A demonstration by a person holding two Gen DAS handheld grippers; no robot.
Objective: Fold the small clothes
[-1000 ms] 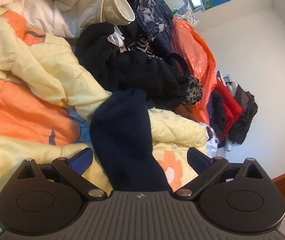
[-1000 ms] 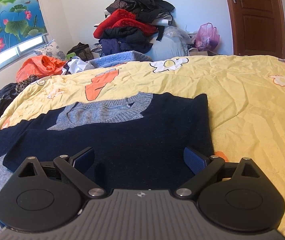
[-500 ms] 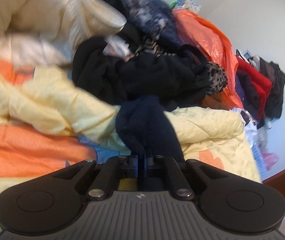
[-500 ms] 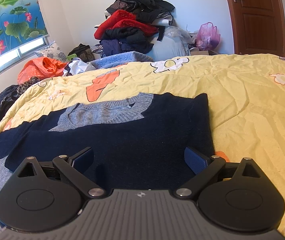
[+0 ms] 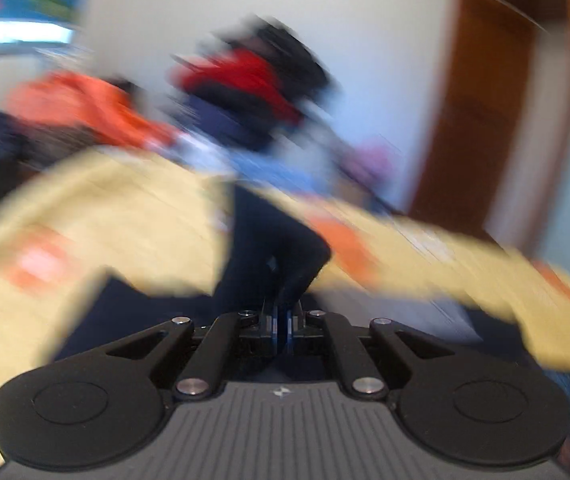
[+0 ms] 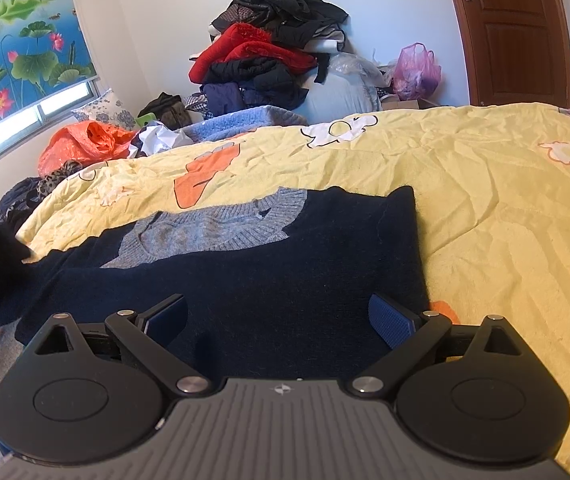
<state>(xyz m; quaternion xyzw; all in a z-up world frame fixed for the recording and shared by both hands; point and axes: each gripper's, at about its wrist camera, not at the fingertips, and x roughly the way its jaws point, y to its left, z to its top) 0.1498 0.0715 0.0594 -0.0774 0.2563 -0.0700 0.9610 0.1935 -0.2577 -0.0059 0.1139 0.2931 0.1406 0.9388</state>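
The left gripper [image 5: 281,322] is pinched tight on the navy sleeve [image 5: 269,248], which rises straight ahead of it in a blurred view. The right gripper [image 6: 279,320] hovers spread wide, holding nothing, over the navy sweater [image 6: 269,280]. Only the right view shows the sweater flat on the yellow quilt [image 6: 485,200], long axis left-right, grey collar [image 6: 213,232] on its far edge. Beyond the quilt stands a clothes pile [image 6: 269,52].

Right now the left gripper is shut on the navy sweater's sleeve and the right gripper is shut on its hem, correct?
Not quite. The right gripper is open above the navy sweater, gripping nothing, as the right wrist view shows. The left gripper is shut on the sleeve.
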